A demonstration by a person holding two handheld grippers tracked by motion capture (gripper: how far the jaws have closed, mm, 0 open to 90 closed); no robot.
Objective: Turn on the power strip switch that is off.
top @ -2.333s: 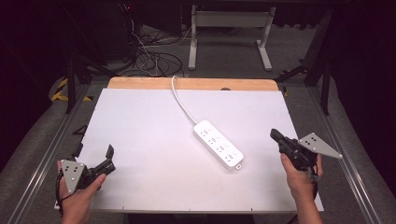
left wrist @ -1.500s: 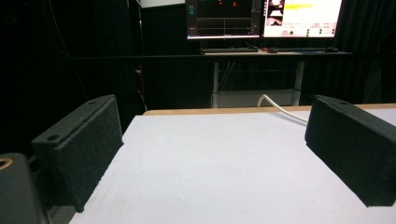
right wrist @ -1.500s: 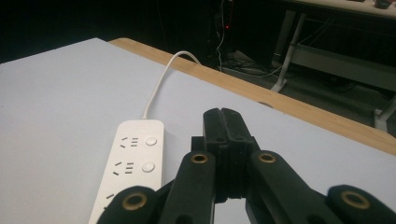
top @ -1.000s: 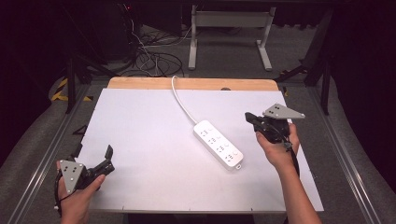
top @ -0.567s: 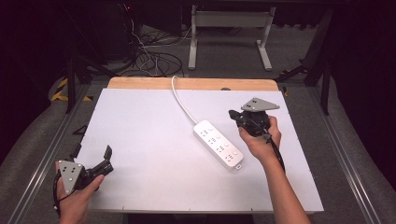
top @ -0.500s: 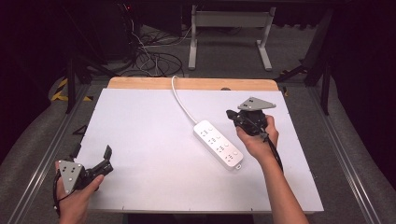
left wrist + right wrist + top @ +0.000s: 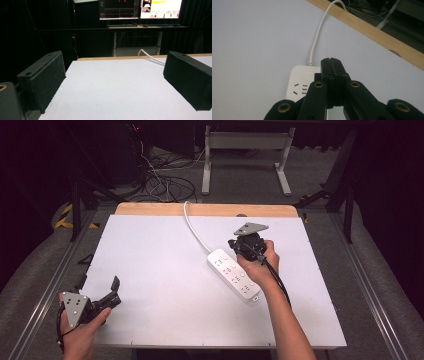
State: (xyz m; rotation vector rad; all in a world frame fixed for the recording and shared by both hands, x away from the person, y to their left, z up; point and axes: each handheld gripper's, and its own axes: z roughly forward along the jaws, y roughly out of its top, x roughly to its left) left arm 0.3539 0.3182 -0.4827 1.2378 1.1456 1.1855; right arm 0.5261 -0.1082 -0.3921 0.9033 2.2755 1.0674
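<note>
Covering power strip (image 7: 298,83) near end | right tongs (image 7: 331,62) closed

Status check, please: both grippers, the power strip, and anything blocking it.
Left gripper open, idle at table corner. Right gripper shut, empty, over power strip cord end. Nothing in the way.

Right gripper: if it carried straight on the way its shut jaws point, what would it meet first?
Probably the cable end of the white power strip: the right gripper, shut and empty, points down over it. Depth is hard to judge.

A white table (image 7: 150,250) with a wooden far edge (image 7: 150,209); beyond it, tangled floor cables (image 7: 165,182) and lit monitors (image 7: 140,8).
</note>
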